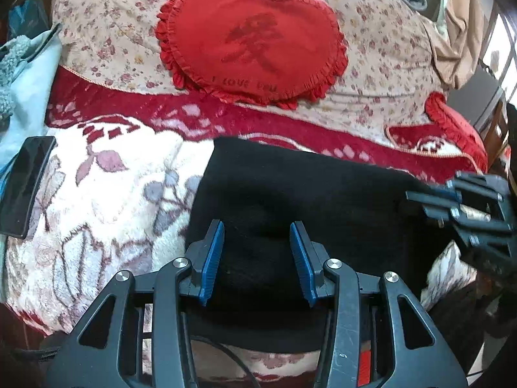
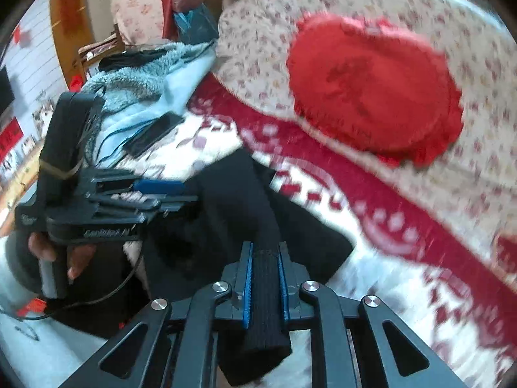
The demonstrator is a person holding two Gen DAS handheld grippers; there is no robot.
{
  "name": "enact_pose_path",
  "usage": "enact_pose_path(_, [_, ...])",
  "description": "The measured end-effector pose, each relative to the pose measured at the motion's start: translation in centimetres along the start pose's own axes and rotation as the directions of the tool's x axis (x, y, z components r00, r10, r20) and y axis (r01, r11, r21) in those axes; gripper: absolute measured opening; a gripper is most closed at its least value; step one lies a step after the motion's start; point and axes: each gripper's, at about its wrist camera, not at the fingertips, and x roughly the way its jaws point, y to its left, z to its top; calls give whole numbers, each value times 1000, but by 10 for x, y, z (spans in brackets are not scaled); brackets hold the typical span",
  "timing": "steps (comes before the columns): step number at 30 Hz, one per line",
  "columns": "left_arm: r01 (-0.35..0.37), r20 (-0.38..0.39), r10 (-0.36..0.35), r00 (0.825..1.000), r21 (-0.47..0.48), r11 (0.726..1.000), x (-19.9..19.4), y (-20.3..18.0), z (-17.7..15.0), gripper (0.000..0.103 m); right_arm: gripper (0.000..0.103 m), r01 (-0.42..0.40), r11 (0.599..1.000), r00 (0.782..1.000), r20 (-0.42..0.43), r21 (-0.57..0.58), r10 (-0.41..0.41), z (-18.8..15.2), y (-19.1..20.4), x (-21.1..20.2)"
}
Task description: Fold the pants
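Pants (image 1: 290, 194) lie black on the bed's blanket (image 1: 113, 194), long axis running left to right. Right tongs (image 2: 265, 278) clamp a ribbed edge (image 2: 265, 291) — likely to lift it over for a fold. Left tongs (image 1: 257, 258) hang apart above the near cloth — ready to pin or pinch.

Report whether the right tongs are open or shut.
Shut on the black pants: the right tongs pinch a ribbed fabric edge between their blue pads.

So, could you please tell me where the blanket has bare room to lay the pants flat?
Free: the white blanket between the phone and the pants. Crowded: the heart pillow beyond the red border, and the blue fleece beside the phone.
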Motion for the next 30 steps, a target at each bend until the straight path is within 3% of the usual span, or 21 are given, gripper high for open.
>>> enact_pose_path(3, [-19, 30, 19, 999, -7, 1000, -5, 0, 8, 42, 12, 90, 994, 996, 33, -63, -88, 24, -5, 4])
enact_pose_path(5, [-41, 31, 41, 999, -7, 999, -3, -1, 11, 42, 12, 105, 993, 994, 16, -54, -105, 33, -15, 17])
enact_pose_path(10, [-89, -6, 89, 996, -1, 996, 18, 2, 8, 42, 13, 10, 996, 996, -90, 93, -2, 18, -47, 70])
enact_pose_path(11, [-100, -3, 100, 995, 2, 995, 20, 3, 7, 46, 14, 0, 992, 998, -67, 126, 9, 14, -51, 73])
enact_pose_path(12, [-109, -2, 109, 994, 6, 994, 21, 3, 6, 48, 16, -10, 989, 999, -47, 146, 17, 11, -53, 73])
enact_pose_path(14, [-106, -2, 106, 994, 4, 994, 19, 5, 8, 49, 33, -18, 981, 1000, -11, 195, 21, 7, -62, 62])
enact_pose_path(18, [-110, 27, 109, 994, 9, 994, 12, 1, 17, 49, 34, -45, 959, 996, 87, 281, 21, 1, -69, 17])
enact_pose_path(20, [-101, 31, 101, 994, 11, 995, 13, -3, 22, 49, 34, -55, 962, 994, 106, 269, 27, 0, -58, 5])
enact_pose_path(26, [-115, 23, 115, 993, 8, 993, 27, -13, 26, 49, 34, -89, 956, 994, 88, 280, 67, -17, -37, 4])
enact_pose_path(30, [-133, 21, 133, 991, -16, 991, 38, -11, 27, 61, 34, 14, 947, 1000, 20, 322, -22, -25, -51, 36])
